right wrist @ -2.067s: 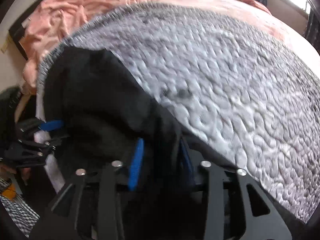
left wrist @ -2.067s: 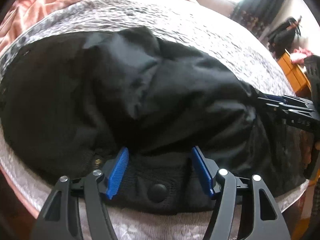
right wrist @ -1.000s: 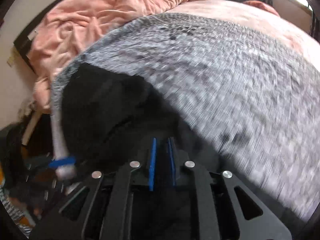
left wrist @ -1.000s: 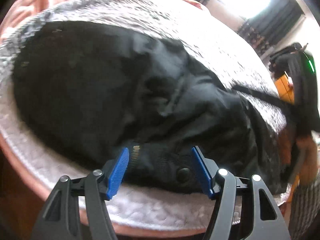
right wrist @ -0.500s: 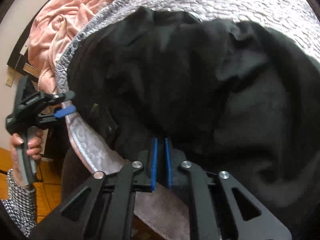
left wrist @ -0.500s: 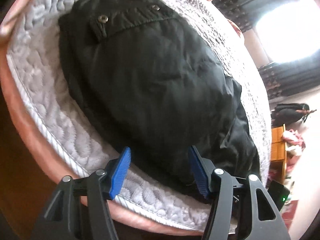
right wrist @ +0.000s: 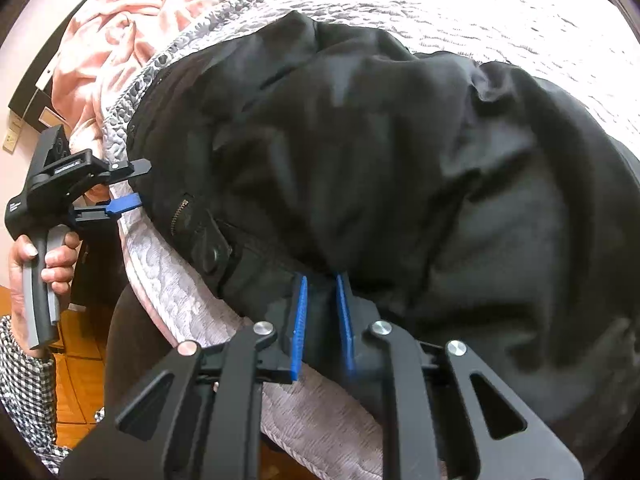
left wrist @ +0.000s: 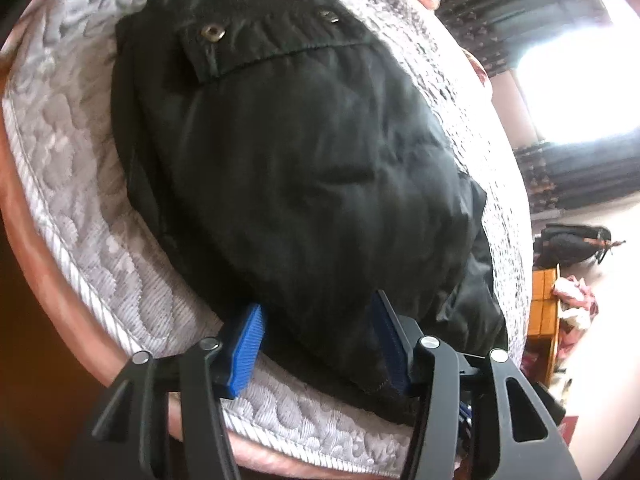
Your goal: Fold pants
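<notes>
Black pants (left wrist: 304, 168) lie bunched on a grey quilted blanket (left wrist: 80, 200) at the bed's edge; a pocket flap with a snap (left wrist: 208, 33) shows at the far end. My left gripper (left wrist: 316, 316) is open, its blue pads either side of the pants' near edge. In the right wrist view the pants (right wrist: 400, 152) fill the middle, with a zipper and button (right wrist: 216, 254) near the edge. My right gripper (right wrist: 322, 284) is slightly parted, with black fabric between its pads. The left gripper (right wrist: 132, 184) shows at the left, hand-held.
A pink duvet (right wrist: 132, 12) is heaped at the head of the bed. The bed's edge (left wrist: 48, 280) drops to a wooden floor (right wrist: 76, 380). An orange cabinet (left wrist: 544, 304) and a dark bag (left wrist: 572, 240) stand to the right, by a bright window.
My right gripper's pads have parted slightly from a tight pinch on the fabric. My left gripper has moved along the bed's edge; its jaws stay open around the pants' edge.
</notes>
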